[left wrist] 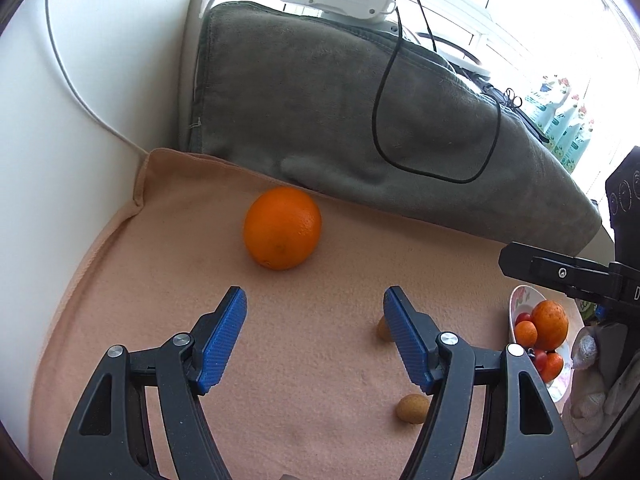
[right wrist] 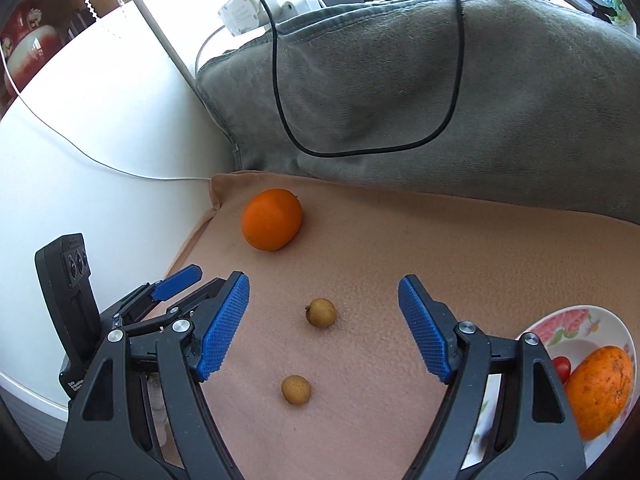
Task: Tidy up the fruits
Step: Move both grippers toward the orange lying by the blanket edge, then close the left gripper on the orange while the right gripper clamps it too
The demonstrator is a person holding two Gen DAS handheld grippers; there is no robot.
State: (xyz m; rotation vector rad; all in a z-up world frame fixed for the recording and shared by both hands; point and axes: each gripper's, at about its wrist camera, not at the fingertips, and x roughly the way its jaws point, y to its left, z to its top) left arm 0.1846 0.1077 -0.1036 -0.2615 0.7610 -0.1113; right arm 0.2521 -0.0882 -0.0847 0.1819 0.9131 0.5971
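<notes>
Left gripper (left wrist: 314,304) jaws released, empty, facing orange (left wrist: 282,228). Right gripper (right wrist: 323,292) jaws released around nearer longan (right wrist: 321,312). Advice: centre fruit, clench gently, carry to bowl (right wrist: 568,316).

Orange (right wrist: 272,219): round, bright, sits alone on the peach cloth (right wrist: 400,280) at far left, near the cloth's corner, just short of the grey blanket edge. Two small tan-brown round fruits, probably longans: one (right wrist: 321,312) mid-cloth, stem nub to its left, the other (right wrist: 296,389) nearer, apart from it. Floral bowl (right wrist: 560,322) at the right edge of the cloth holds a larger speckled orange (right wrist: 599,392), red cherry tomatoes (right wrist: 562,366), and a couple of small orange fruits (left wrist: 525,332), all piled together.
</notes>
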